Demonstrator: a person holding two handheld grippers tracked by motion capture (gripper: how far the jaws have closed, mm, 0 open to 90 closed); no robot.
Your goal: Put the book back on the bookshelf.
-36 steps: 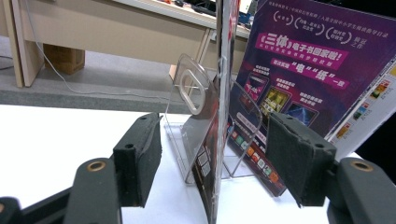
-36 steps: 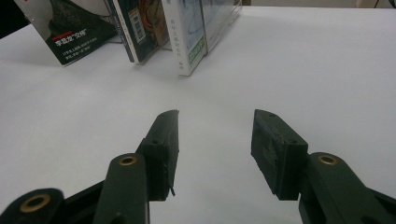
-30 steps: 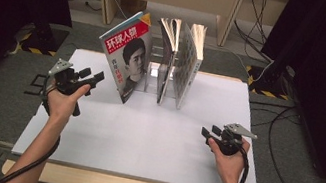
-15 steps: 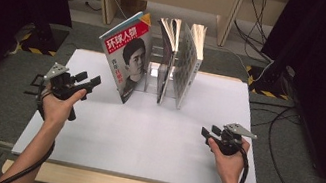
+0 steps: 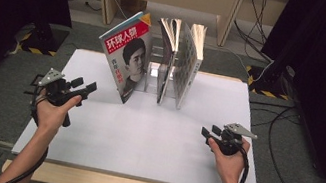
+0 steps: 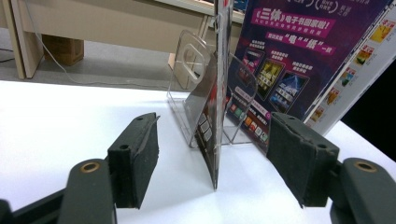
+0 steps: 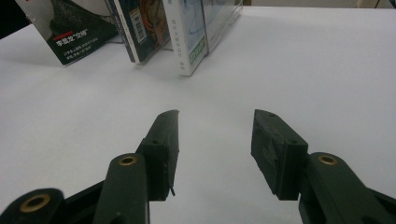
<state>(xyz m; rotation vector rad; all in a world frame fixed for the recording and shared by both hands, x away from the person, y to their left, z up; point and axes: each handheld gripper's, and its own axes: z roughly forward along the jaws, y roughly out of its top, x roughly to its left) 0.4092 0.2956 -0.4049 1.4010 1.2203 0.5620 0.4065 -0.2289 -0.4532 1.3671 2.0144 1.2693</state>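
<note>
- White table (image 5: 143, 134) on a grey floor, wooden furniture legs and dark curtains behind; we use the clear acrylic rack (image 5: 153, 77) at the table's far middle as our landmark.
- We see the magazine (image 5: 127, 54) with the red title and portrait cover leaning against the rack's left end, its top tipped left and away from the rack, bottom edge on the table.
- Two more books (image 5: 178, 64) stand in the rack's slots to the magazine's right.
- Left gripper (image 5: 81, 88) sits left of the rack, near the magazine, jaws spread wide and holding nothing; in the left gripper view the magazine (image 6: 299, 60) and a thin book edge (image 6: 215, 140) stand between its jaws, farther off.
- Right gripper (image 5: 208, 131) is well right and forward of the rack, jaws wide apart, empty.
- Our judgement: the magazine is light, floppy, with a glossy and slippery cover; it bends if pinched at a corner.
- Best hold is probably near the spine or mid-height on the free long edge.
- Long axis runs bottom to top, tilted left; cover faces us.
</note>
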